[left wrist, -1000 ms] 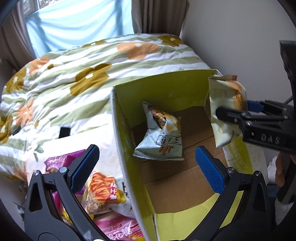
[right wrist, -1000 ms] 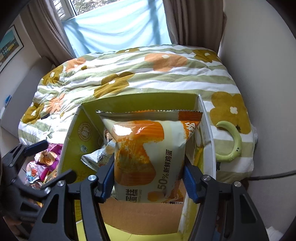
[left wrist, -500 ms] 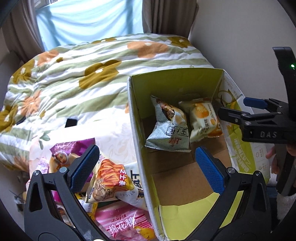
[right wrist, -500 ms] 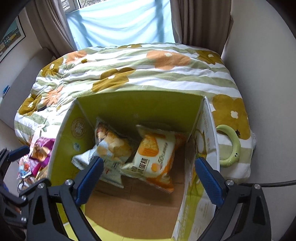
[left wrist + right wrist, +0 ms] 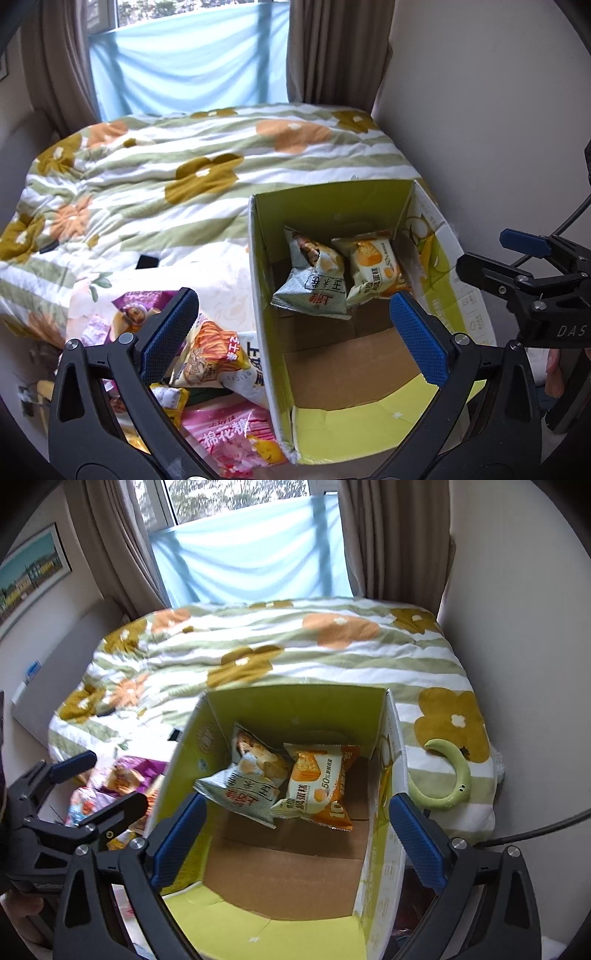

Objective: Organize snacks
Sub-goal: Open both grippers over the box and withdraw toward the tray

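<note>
An open yellow-green cardboard box [image 5: 264,295] [image 5: 380,812] stands on the bed. Inside it lie a grey-green snack bag [image 5: 314,284] [image 5: 243,775] and an orange-white egg cake bag [image 5: 373,269] [image 5: 317,786], side by side at the far end. My left gripper [image 5: 295,332] is open and empty, above the box's left wall. My right gripper [image 5: 295,834] is open and empty above the box; it also shows at the right of the left wrist view [image 5: 524,266]. A pile of snack bags [image 5: 210,362] [image 5: 118,782] lies left of the box, with a pink marshmallow bag [image 5: 232,435] nearest.
The bed has a flowered striped quilt [image 5: 184,177] [image 5: 295,653]. A green crescent-shaped object [image 5: 450,779] lies on the quilt right of the box. A wall [image 5: 480,110] runs along the right. A curtained window [image 5: 251,554] is behind the bed. A small black object [image 5: 147,262] lies on the quilt.
My right gripper opened and dropped the orange-white bag into the box beside the grey-green bag, then drew back. Both grippers have pulled up and away from the box.
</note>
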Demonstrator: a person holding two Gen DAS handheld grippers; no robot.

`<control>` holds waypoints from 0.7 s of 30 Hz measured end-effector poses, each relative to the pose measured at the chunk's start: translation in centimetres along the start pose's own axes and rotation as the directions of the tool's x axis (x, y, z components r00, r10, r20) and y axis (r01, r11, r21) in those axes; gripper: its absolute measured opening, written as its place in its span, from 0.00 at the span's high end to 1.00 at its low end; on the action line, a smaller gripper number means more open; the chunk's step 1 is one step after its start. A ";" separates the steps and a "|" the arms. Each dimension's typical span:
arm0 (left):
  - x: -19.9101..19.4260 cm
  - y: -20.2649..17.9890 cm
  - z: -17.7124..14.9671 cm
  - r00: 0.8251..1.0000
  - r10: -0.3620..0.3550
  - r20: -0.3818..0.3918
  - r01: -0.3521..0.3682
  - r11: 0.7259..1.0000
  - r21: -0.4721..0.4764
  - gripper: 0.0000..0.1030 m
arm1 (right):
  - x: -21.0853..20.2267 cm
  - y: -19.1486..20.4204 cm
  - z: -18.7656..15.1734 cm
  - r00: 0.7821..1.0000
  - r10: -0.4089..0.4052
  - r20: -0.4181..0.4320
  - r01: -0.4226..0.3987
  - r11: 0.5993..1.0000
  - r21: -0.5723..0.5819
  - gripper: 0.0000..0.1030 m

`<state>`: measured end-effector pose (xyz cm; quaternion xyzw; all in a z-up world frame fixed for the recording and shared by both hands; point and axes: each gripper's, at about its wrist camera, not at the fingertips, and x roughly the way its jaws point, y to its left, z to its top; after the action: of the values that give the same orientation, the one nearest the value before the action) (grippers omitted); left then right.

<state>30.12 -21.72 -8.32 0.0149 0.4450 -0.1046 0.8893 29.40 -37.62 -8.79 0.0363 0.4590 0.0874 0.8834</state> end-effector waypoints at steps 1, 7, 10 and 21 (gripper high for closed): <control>-0.8 -0.1 -0.2 1.000 0.008 0.012 -0.007 1.000 -0.007 0.01 | -0.4 -0.1 0.0 1.000 -0.002 0.009 0.002 1.000 -0.002 0.04; -4.7 0.5 -2.4 0.997 0.063 0.053 -0.060 0.997 -0.057 0.01 | -2.9 0.2 -1.2 0.998 0.017 0.061 -0.016 1.000 -0.005 0.04; -6.4 1.5 -4.1 0.994 0.100 0.055 -0.096 0.993 -0.073 0.01 | -3.8 1.1 -2.2 0.997 0.016 0.077 -0.015 1.000 -0.012 0.04; -13.0 7.3 -12.6 0.986 0.119 0.119 -0.104 0.987 -0.125 0.01 | -8.3 6.5 -8.3 0.980 -0.067 0.188 0.064 0.998 0.021 0.04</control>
<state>14.07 -10.80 -6.08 -0.0197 0.3920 -0.0286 0.9193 17.18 -32.90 -5.99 0.0360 0.3747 0.0512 0.9250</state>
